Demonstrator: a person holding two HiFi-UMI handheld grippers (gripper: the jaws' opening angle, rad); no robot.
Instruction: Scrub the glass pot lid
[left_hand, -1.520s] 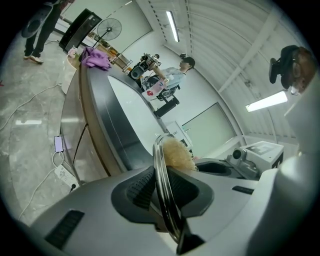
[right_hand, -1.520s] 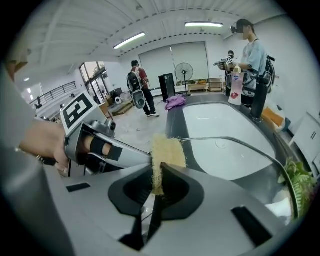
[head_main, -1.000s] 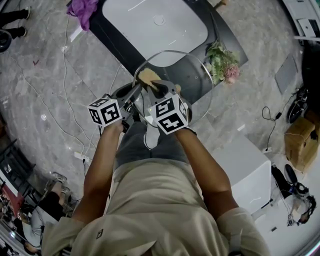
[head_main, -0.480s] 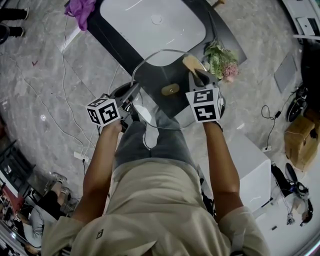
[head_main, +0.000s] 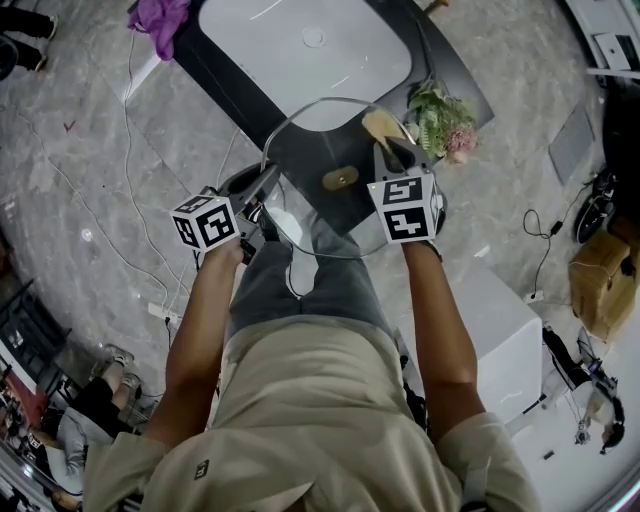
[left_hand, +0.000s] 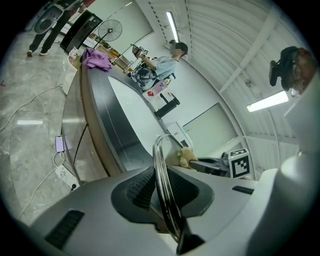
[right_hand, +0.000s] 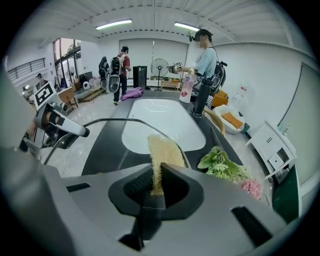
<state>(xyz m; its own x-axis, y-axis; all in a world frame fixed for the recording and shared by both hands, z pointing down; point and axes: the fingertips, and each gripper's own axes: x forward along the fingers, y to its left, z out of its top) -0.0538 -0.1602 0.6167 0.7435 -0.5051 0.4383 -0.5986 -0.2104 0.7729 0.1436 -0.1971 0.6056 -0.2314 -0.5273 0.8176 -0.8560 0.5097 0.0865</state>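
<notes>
Head view: my left gripper (head_main: 268, 186) has its fingers pinched on the rim of the glass pot lid (head_main: 335, 150), held aloft over the dark table (head_main: 232, 82). My right gripper (head_main: 386, 152) clamps a yellow scrub pad (head_main: 378, 124) (fibrous, loofah-like) at the lid's upper-right rim.

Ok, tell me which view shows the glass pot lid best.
Head view: nearly the whole glass pot lid, knob included. Left gripper view shows only its rim edge-on between the jaws; right gripper view, just a rim arc.
</notes>
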